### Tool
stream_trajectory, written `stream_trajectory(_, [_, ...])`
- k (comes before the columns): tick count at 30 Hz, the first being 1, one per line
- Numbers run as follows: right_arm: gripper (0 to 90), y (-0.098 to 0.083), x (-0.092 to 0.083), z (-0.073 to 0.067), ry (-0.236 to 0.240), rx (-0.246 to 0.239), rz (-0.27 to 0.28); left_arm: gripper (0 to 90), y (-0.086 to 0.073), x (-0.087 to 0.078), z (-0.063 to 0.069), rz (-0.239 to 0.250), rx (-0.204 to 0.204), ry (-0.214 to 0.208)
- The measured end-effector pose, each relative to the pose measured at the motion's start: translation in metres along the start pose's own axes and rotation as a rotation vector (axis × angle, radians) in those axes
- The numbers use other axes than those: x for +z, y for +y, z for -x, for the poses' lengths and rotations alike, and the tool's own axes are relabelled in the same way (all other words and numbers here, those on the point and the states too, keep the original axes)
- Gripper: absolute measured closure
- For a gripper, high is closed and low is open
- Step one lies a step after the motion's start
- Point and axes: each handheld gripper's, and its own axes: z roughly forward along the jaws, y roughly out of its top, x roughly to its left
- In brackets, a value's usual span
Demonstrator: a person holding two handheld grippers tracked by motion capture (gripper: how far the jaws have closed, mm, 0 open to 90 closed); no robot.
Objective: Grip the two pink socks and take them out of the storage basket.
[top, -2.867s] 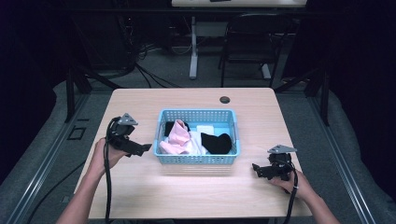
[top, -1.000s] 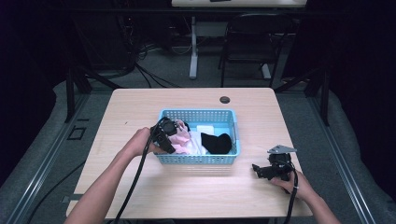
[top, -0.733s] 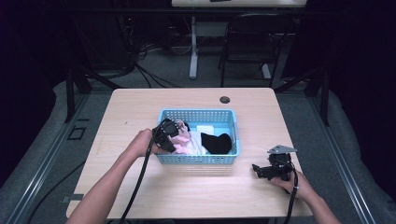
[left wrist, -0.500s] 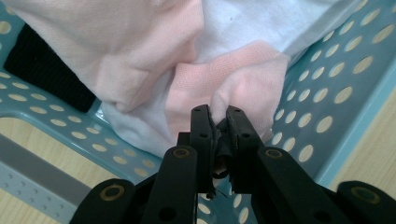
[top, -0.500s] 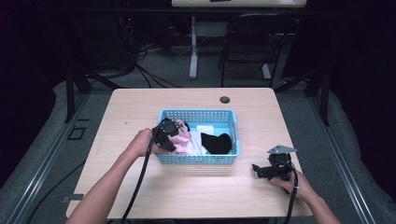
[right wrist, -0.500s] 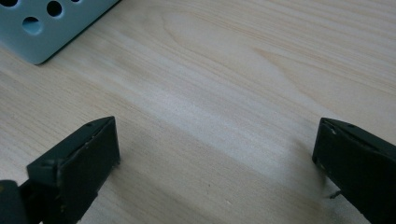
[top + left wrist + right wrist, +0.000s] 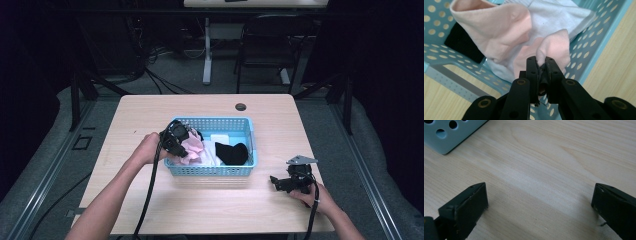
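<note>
We see the left gripper (image 7: pixel 541 65) clamped on a fold of the soft pink sock (image 7: pixel 499 37) inside the perforated light-blue plastic basket (image 7: pixel 240 125). The right gripper (image 7: pixel 539 202) rests wide apart and empty on the pale wooden table (image 7: pixel 150 107).

You see a pale blue perforated basket (image 7: pixel 210 170) holding pink cloth (image 7: pixel 491 32), white cloth (image 7: pixel 556 15) and black cloth (image 7: pixel 231 152), on a light wood-grain table (image 7: pixel 150 115).
</note>
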Motion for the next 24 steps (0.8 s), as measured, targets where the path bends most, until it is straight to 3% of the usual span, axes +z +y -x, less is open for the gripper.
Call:
stream_trajectory(12, [0.1,0.000,0.000,0.000,0.001,0.000,0.000,83.3,0.008,-0.031,-0.001,0.041,0.008,0.017])
stream_trajectory(24, [0.1,0.000,0.000,0.000,0.005,0.002,0.002,83.3,0.015,-0.051,-0.002,0.069,0.015,0.026])
